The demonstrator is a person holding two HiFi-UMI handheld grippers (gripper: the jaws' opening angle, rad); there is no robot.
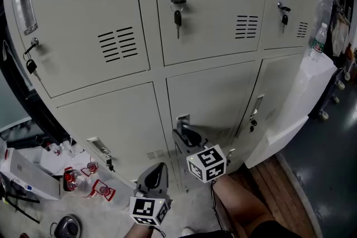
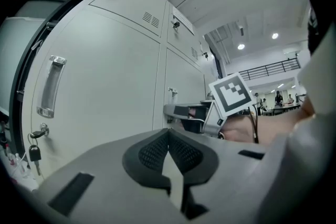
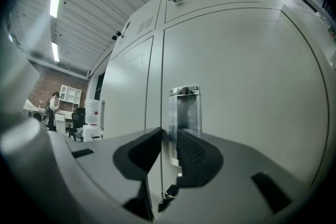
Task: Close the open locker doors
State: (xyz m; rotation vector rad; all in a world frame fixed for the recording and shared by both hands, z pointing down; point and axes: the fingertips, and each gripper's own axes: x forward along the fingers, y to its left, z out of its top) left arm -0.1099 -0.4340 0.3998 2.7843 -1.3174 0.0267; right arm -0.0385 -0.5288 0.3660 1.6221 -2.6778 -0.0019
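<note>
Six locker doors (image 1: 212,8), left claw (image 1: 159,169) closed, right claw (image 1: 182,134) parted at one handle (image 3: 184,113)

My left gripper (image 1: 158,171) and right gripper (image 1: 184,135) are grey plastic shells, each topped by a white cube (image 1: 207,163) with black square markers. My fingers (image 2: 152,153) have black dimpled pads, and a thin black cable (image 2: 255,124) trails behind.

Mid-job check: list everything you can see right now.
Locker doors: six, cream, two rows; the lower right door looks ajar.
Keys: several, black, hanging from locks.
Bottle: one, clear with green, far right.
Floor bottles: a few, red-labelled, lower left.
Left tool: grey, shut, empty, low before the lower left door.
Right tool: grey, jaws apart, at the lower middle door's handle.
</note>
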